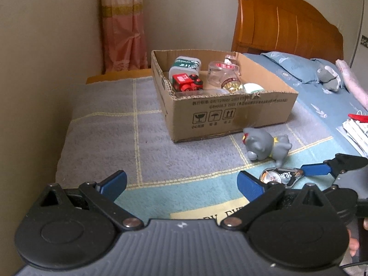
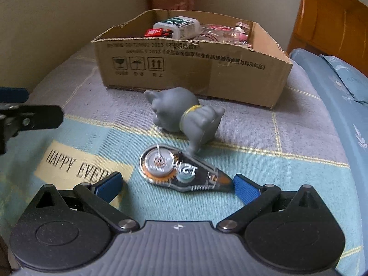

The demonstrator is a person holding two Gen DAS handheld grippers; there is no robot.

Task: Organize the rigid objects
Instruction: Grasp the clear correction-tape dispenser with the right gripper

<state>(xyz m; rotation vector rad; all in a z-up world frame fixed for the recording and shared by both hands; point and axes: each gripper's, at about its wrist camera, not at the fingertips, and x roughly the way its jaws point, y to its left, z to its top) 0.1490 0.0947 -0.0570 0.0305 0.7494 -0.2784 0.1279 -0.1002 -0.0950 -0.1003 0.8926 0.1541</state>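
The correction tape (image 2: 184, 169) lies between the wide-spread fingers of the right gripper (image 2: 178, 185), ungrasped.

Both tools are spread wide with nothing pinched between the blue pads, the left tool (image 1: 181, 184) hanging a bit higher than the low-slung right tool (image 2: 177, 184).

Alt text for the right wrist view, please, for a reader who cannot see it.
The open right gripper hovers low over a clear plastic correction tape dispenser lying flat on a blue and grey checked blanket. Just beyond lies a grey rubber cat figurine on its side, then an open brown cardboard box holding small items.
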